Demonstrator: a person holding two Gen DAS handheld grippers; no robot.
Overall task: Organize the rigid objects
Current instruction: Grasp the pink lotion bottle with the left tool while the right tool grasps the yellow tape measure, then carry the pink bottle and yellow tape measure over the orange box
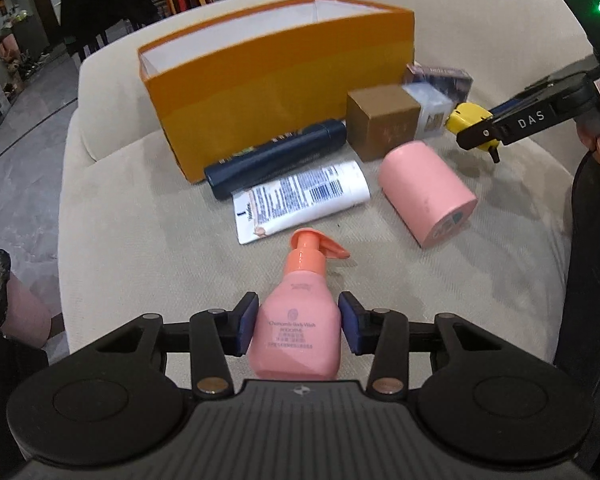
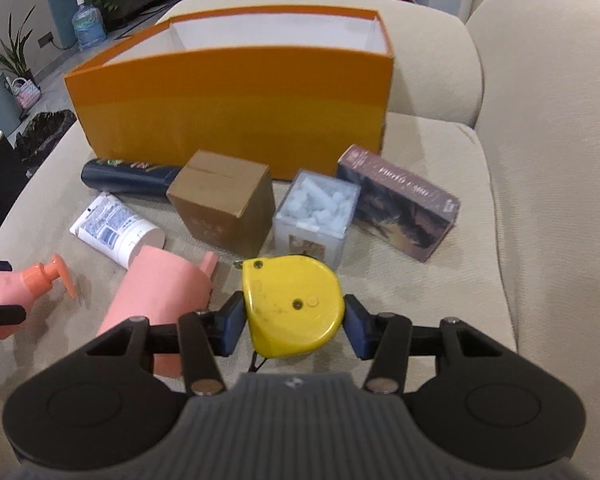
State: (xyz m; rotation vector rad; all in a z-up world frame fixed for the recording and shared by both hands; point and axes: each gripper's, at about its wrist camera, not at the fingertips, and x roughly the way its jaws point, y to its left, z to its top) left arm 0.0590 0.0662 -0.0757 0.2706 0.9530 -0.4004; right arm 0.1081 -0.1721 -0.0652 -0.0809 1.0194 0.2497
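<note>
step in hand: pick-up, both sides. my left tongs (image 1: 296,326) close on the pink pump bottle (image 1: 296,320), pads touching its sides; it appears to lie low over the sofa cushion (image 1: 140,240). my right tongs (image 2: 294,320) grip the yellow tape measure (image 2: 296,304), held above the cushion. next move, as i judge it: carry each item over the near wall of the orange box (image 2: 236,108) and release inside. in the way: the brown carton (image 2: 224,208), clear cube (image 2: 316,216), dark box (image 2: 400,208), navy bottle (image 1: 276,156), white tube (image 1: 300,200) and pink cylinder (image 1: 428,192), all between tongs and box.
</note>
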